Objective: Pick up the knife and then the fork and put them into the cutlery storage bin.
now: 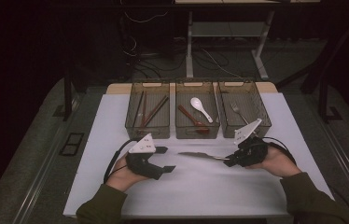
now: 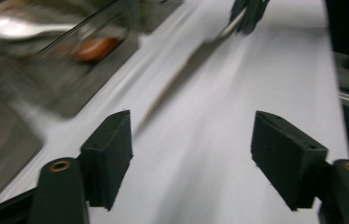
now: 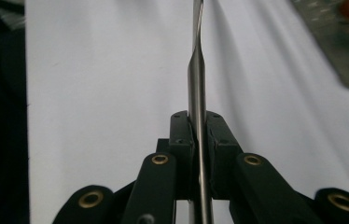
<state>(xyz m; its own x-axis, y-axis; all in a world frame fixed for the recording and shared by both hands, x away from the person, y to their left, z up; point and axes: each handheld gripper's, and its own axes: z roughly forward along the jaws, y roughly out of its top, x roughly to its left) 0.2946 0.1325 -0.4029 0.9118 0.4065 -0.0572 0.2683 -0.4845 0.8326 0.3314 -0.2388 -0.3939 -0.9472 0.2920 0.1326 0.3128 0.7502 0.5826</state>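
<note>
Knife [image 1: 199,155]: clamped by its handle in right tool [image 1: 229,160], blade level over the desk [image 1: 116,116] (ready for binning). Left tool [image 1: 163,159]: released, empty, clear of the blade. Three bins [image 1: 197,132] far, sorted by utensil.

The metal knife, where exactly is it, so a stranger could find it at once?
Start at the white table and its row of three clear bins. Just in front of the middle bin, the metal knife sticks out level from the right gripper, clamped by its handle. It is the one utensil outside the bins.
</note>
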